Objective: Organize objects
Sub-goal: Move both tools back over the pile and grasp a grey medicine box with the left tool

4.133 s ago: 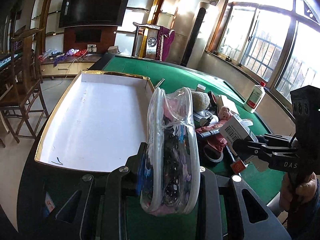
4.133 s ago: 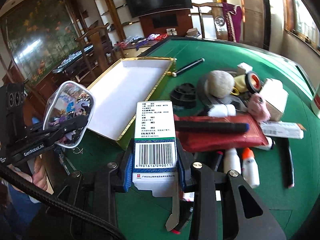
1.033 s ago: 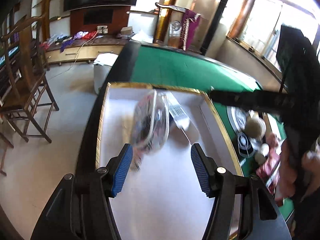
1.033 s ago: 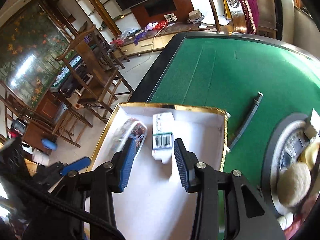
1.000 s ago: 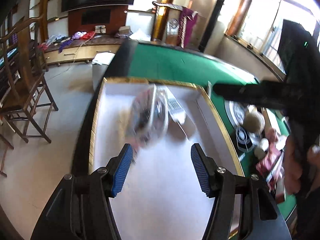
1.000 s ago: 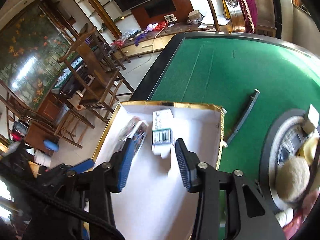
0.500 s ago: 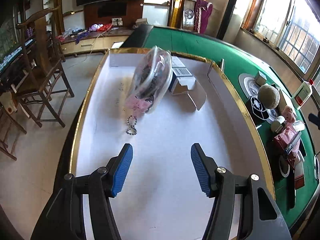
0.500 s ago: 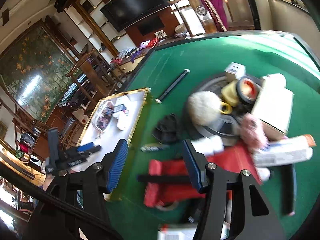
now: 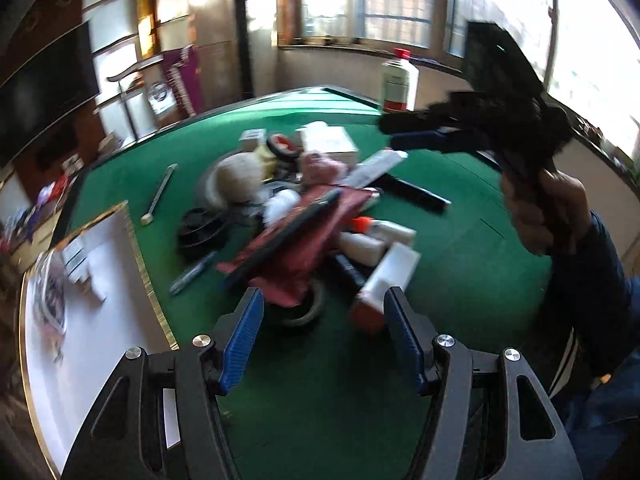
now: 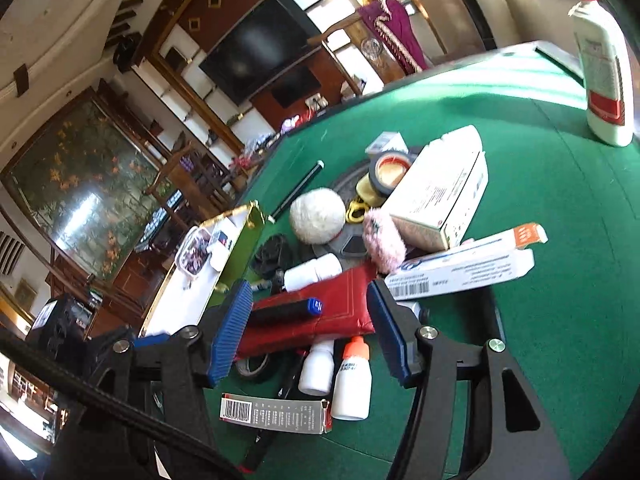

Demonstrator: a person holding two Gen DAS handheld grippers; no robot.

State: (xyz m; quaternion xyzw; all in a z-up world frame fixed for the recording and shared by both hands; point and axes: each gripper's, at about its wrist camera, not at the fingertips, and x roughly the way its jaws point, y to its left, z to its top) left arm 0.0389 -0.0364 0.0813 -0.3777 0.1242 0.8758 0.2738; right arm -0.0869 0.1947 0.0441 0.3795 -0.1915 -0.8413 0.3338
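Observation:
The clear pouch (image 10: pixel 196 250) and the barcoded medicine box (image 10: pixel 220 246) lie at the far end of the white gold-rimmed box (image 9: pixel 100 340). In the left wrist view they are a blurred pouch (image 9: pixel 50 296) and carton (image 9: pixel 78 256). My left gripper (image 9: pixel 322 314) is open and empty above the green felt, short of the pile. My right gripper (image 10: pixel 308 296) hangs over a red pouch (image 10: pixel 320 320) with a black pen (image 10: pixel 284 312) on it. Its jaws are opening and press on nothing. A hand (image 9: pixel 552 208) holds it at the upper right of the left wrist view.
The pile on the green table (image 10: pixel 560 220) holds a toothpaste box (image 10: pixel 460 268), a white carton (image 10: pixel 440 196), a wool ball (image 10: pixel 318 216), a pink fuzzy thing (image 10: pixel 384 240), tape rolls (image 10: pixel 390 170) and small white bottles (image 10: pixel 352 380). A tall white bottle (image 10: pixel 604 68) stands far right.
Both grippers let go of the pouch and the medicine box, left them in the white box and swung right to the pile. The right jaws have widened.

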